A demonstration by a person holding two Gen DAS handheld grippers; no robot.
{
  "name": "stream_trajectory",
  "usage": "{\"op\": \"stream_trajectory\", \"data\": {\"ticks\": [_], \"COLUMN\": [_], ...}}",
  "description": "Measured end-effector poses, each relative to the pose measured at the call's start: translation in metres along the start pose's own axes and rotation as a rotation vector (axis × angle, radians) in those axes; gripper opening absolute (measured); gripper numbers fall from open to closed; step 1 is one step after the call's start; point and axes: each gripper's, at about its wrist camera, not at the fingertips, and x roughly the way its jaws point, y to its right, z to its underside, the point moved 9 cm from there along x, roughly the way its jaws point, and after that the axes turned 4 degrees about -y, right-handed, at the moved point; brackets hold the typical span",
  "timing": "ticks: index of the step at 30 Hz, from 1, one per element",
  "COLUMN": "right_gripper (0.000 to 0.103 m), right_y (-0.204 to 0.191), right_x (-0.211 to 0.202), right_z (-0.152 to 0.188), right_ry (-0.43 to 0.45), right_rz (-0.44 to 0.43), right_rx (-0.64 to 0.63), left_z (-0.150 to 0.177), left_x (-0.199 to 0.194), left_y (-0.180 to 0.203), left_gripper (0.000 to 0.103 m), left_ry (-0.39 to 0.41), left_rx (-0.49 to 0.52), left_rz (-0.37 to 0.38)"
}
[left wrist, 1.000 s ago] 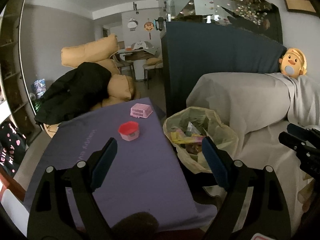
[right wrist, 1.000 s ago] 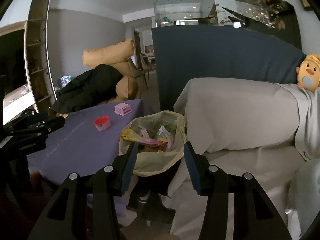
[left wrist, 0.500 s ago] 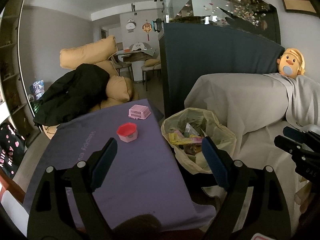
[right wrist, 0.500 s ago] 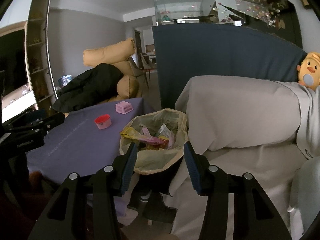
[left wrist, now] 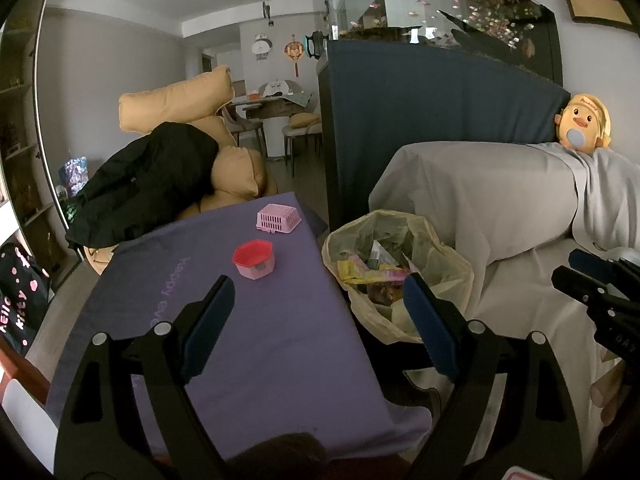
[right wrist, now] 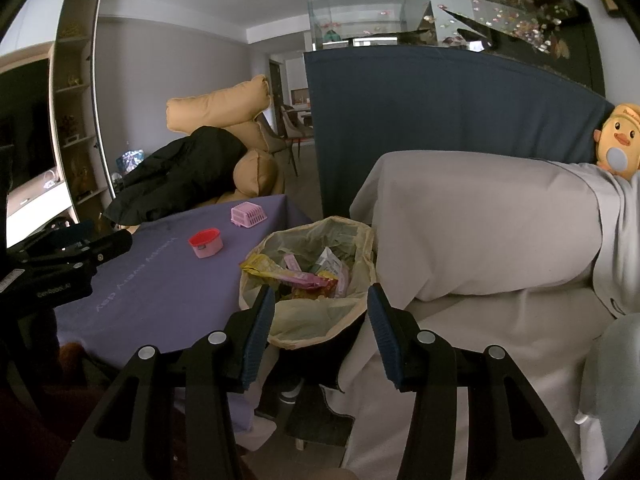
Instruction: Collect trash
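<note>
So the trash bin point(right wrist: 316, 280) sits wedged between the low table and the couch, lined with a thin, crinkly, yellowish plastic bag whose rim flops loosely over the edge. Inside is a heap of crumpled wrappers point(right wrist: 296, 274): shiny yellow and pink foil-looking ones, plus a pale folded packet, all piled up near the top.

The right gripper point(right wrist: 320, 320) hangs just in front of the bin, fingers spread apart with nothing between them; the pads point(right wrist: 258, 330) are ribbed blue rubber on chunky black plastic arms. The left gripper point(left wrist: 316, 320) is over the table edge, spread even wider, also holding nothing, one finger over the cloth and the other lined up with the bag.

The table wears a smooth purple tablecloth point(left wrist: 248, 344) with faint lettering printed on it. On it are a small pink tub with a red faceted lid point(left wrist: 254, 259) and, further back, a little pink slatted plastic basket point(left wrist: 278, 219), well apart from each other.

To the right is the couch under a matte grey cover point(right wrist: 480, 232), with a round yellow duck plush point(right wrist: 618, 142) perched on top. Behind the table, puffy tan leather cushions point(left wrist: 180, 100) are stacked with a black jacket point(left wrist: 148, 180) slumped over them.
</note>
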Motion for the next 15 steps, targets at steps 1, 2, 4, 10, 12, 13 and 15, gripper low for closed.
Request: {"op": "stream_trajectory", "data": {"ticks": [1,2,4,10,12,13,15], "right_gripper": [0.046,0.046,0.046,0.046,0.046,0.046,0.046], "right_y": [-0.0001,-0.0002,-0.0001,-0.0003,-0.0002,-0.0004,-0.0004], "right_x": [0.0002,0.0004,0.0002,0.0004,0.0005,0.0004,0.0001], "right_z": [0.0005,0.0008,0.0006,0.001,0.001,0.0013,0.0016], "right_ry": [-0.001,-0.002,-0.003,-0.002,-0.003,-0.003,-0.003], "right_rz": [-0.001,0.0,0.002,-0.001,-0.001,0.0,0.0], "right_rx": [0.001,0.001,0.0,-0.001,-0.001,-0.001,0.0], "left_z": [0.0001,-0.0002,0.0,0.0005,0.0004,0.0005,0.0006], "left_x": [-0.0003,0.0001,0.0002,0.0017,0.0018,0.0018,0.002], "left_y": [-0.0001,0.0,0.0002,-0.0006,-0.0007,-0.0008,-0.0006], "left_gripper": [0.082,0.082,0.082,0.082,0.082,0.082,0.082], "left_ry": [0.001,0.001,0.0,-0.008,-0.007,-0.007,-0.009], "left_rx": [0.0,0.0,0.0,-0.002,-0.001,-0.001,-0.002], "left_rz": [0.0,0.002,0.002,0.003,0.004,0.004,0.003]}}
